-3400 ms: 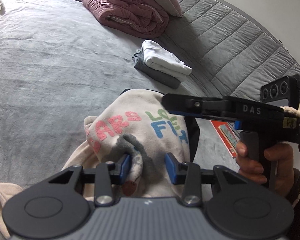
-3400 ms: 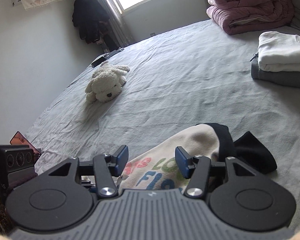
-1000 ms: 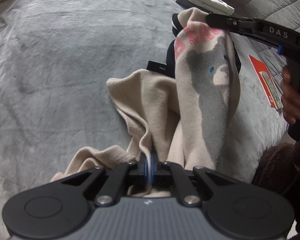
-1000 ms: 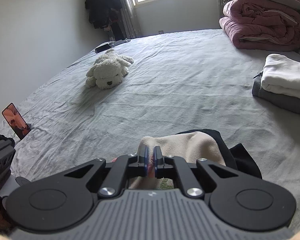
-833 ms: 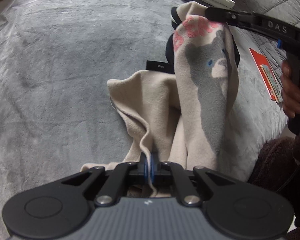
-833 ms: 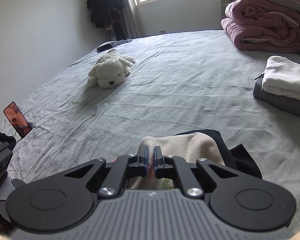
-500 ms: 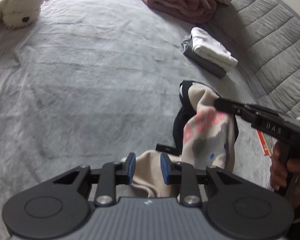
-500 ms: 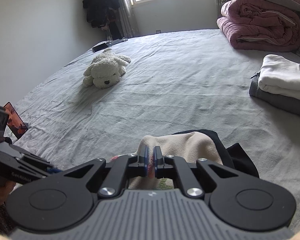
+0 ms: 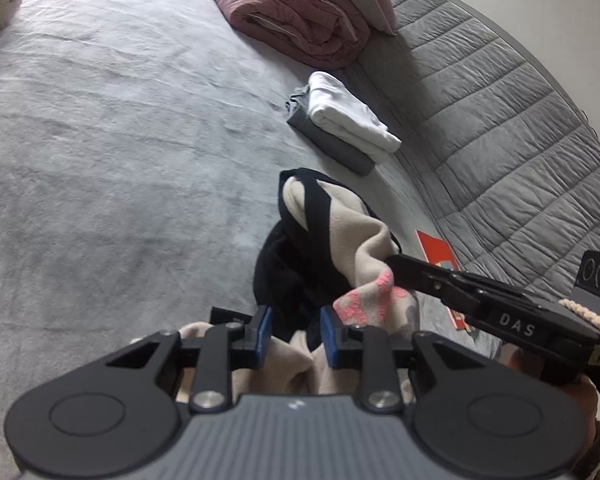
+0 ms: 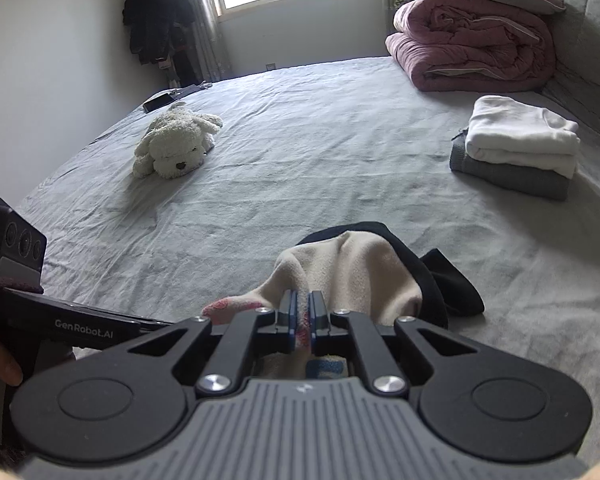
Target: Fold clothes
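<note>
A cream sweatshirt (image 9: 352, 232) with pink lettering and black trim lies bunched on the grey bed. My left gripper (image 9: 295, 334) is open just above its near folds, with cloth under and between the blue pads but not clamped. My right gripper (image 10: 303, 316) is shut on a fold of the cream sweatshirt (image 10: 352, 268) near the pink print; in the left wrist view it (image 9: 396, 266) reaches in from the right and holds the cloth up.
A folded white and grey stack (image 9: 340, 120) (image 10: 516, 148) lies further back. A rolled pink duvet (image 9: 296, 8) (image 10: 472, 44) sits by the quilted headboard (image 9: 500, 112). A white plush dog (image 10: 176, 144) lies far left. A red card (image 9: 436, 252) lies right of the sweatshirt.
My left gripper has let go of the sweatshirt's hem, opened and moved up toward the raised fold. My right gripper has stayed shut on the cloth and lowered it a little.
</note>
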Demonstrator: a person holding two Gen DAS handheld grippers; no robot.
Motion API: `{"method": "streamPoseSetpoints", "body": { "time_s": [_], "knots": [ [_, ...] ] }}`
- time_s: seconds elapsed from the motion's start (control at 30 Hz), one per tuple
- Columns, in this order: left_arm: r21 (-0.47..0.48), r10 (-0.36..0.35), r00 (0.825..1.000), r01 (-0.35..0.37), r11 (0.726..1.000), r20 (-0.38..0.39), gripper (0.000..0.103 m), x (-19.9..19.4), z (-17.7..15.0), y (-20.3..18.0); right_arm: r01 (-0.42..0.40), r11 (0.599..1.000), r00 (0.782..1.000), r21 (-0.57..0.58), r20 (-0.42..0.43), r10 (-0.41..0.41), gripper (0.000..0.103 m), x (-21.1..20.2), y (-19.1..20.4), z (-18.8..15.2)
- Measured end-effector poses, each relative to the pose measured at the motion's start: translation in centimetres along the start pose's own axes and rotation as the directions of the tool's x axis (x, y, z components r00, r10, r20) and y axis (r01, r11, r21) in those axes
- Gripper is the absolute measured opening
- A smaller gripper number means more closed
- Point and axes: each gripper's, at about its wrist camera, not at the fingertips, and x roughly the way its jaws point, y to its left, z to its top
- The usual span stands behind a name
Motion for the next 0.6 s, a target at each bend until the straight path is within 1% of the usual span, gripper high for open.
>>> {"method": "streamPoseSetpoints", "body": {
  "time_s": [0.07,0.2,0.23,0.3,0.33,0.37,0.4,0.5,0.6],
  "knots": [
    [0.029,-0.012,1.0,0.012,0.999,-0.007,0.026,0.2,-0.4,-0.8,0.0,0.999,1.0,0.032,0.005,-0.001,0.015,-0.3,-0.1,-0.5],
    [0.066,-0.043,0.999,0.044,0.997,-0.025,0.026,0.6,-1.5,-1.8,-0.003,0.992,1.0,0.126,0.03,-0.001,0.018,-1.2,-0.5,-1.2],
    [0.074,-0.053,0.998,0.055,0.996,-0.032,0.026,0.7,-1.8,-2.0,-0.008,0.988,0.999,0.151,0.038,0.002,0.02,-1.6,-0.6,-1.3],
    [0.094,-0.06,0.997,0.064,0.994,-0.042,0.026,1.1,-2.1,-2.5,-0.026,0.98,0.998,0.197,0.053,0.016,0.031,-2.3,-0.8,-1.5],
    [0.104,-0.063,0.997,0.068,0.992,-0.047,0.026,1.3,-2.3,-2.7,-0.038,0.976,0.998,0.216,0.061,0.025,0.04,-2.7,-0.9,-1.6],
    [0.113,-0.067,0.996,0.072,0.991,-0.052,0.026,1.5,-2.5,-2.9,-0.047,0.973,0.997,0.227,0.07,0.032,0.043,-3.0,-1.0,-1.7],
    [0.123,-0.07,0.996,0.077,0.989,-0.057,0.026,1.7,-2.7,-3.1,-0.049,0.972,0.997,0.23,0.075,0.032,0.043,-3.2,-1.0,-1.8],
    [0.112,-0.098,0.993,0.105,0.988,-0.066,0.026,1.9,-3.1,-3.1,-0.035,0.973,0.997,0.229,0.071,0.019,0.043,-3.5,-0.9,-2.1],
    [0.128,-0.104,0.992,0.112,0.985,-0.074,0.026,2.1,-3.3,-3.5,-0.043,0.967,0.998,0.25,0.059,0.029,0.043,-3.4,-0.9,-2.5]
  ]
}}
